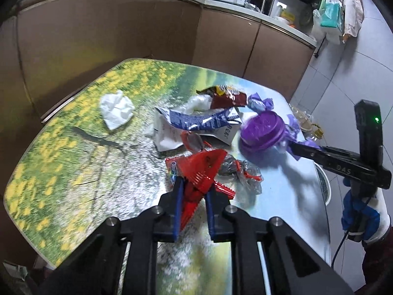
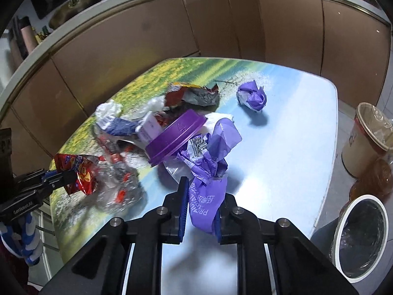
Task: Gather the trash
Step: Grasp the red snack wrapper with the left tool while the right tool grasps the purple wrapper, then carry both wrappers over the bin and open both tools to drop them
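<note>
My left gripper [image 1: 194, 184] is shut on a red snack wrapper [image 1: 199, 169] and holds it just above the flower-print table [image 1: 73, 147]; it also shows in the right wrist view [image 2: 76, 172]. My right gripper [image 2: 202, 184] is shut on a crumpled purple wrapper [image 2: 208, 172] with a purple plastic lid [image 2: 175, 135] hanging at its far end. On the table lie a blue-white carton [image 1: 196, 125], a dark red chip bag [image 1: 226, 95], a white tissue [image 1: 116, 109], a clear crinkled wrapper [image 1: 243, 172] and a purple wrapper ball [image 2: 253, 95].
A white-rimmed bin [image 2: 361, 241] with a dark liner stands on the floor by the table's right edge, next to a lined paper bucket [image 2: 368, 135] and brown bottles [image 2: 375, 179]. Brown kitchen cabinets [image 2: 221, 24] run behind the table.
</note>
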### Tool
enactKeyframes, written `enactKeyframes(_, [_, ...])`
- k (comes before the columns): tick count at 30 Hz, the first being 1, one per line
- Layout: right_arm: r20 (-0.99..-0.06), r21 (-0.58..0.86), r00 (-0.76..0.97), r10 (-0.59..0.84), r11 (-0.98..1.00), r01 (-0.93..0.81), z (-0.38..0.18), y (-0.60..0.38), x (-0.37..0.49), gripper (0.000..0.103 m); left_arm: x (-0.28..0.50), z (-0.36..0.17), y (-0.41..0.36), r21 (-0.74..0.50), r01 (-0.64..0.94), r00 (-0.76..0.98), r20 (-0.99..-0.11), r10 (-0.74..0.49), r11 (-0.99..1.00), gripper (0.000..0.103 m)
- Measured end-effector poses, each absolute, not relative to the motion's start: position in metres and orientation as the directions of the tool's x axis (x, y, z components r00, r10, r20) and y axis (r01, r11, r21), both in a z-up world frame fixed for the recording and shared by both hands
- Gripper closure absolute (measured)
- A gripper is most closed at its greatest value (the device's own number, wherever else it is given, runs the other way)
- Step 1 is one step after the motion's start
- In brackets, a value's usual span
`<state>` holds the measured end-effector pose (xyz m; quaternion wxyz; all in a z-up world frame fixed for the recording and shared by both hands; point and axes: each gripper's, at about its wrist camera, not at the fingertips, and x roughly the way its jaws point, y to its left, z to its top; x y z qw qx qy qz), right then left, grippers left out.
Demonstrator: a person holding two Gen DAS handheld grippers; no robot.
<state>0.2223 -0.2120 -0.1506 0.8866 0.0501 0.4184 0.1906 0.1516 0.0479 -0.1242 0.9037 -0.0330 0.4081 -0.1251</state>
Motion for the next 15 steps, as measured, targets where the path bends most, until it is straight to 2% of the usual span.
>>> enactKeyframes(8, [-0.674, 0.262, 0.604, 0.424, 0.903, -0.340, -0.134, -0.231, 0.197, 0.086, 0.137, -0.084, 0.025, -0.140, 0.220, 0.679, -0.688, -0.254, 0.966, 0.088])
enactKeyframes(15, [-0.625, 0.313, 0.660, 0.417, 0.908, -0.277, -0.132, -0.283, 0.180, 0.086, 0.148, -0.065, -0.048, -0.130, 0.362, 0.649, -0.676, -0.350, 0.923, 0.088])
